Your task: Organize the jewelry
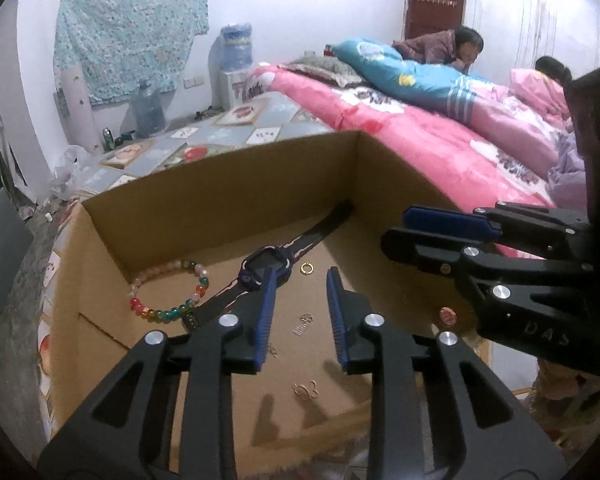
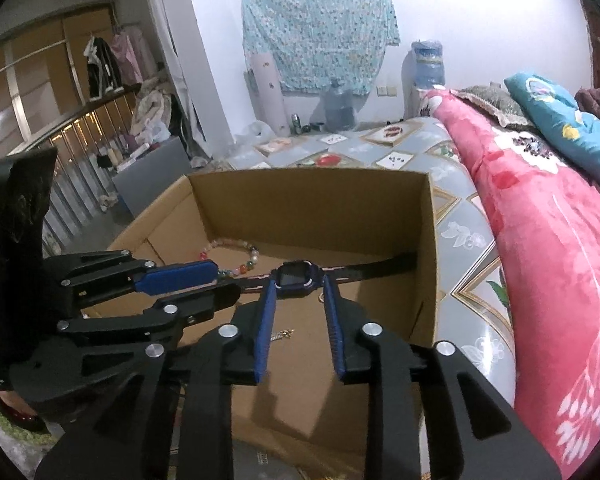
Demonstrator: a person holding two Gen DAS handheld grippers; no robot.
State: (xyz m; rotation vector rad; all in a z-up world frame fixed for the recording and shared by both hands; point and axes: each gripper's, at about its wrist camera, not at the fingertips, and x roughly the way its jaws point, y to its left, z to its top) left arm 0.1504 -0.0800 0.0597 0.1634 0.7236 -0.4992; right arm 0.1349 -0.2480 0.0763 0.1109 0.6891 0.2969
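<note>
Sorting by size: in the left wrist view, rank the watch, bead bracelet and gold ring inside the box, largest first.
1. Watch, strap included.
2. Bead bracelet.
3. Gold ring, far smaller.

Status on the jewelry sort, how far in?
Done: nothing visibly sorted; the multicoloured bead bracelet, blue-faced smartwatch, small gold ring and gold earrings lie loose on the brown cardboard box floor. In hand: nothing; left gripper and right gripper are open, empty. Left: apparently every piece.
</note>
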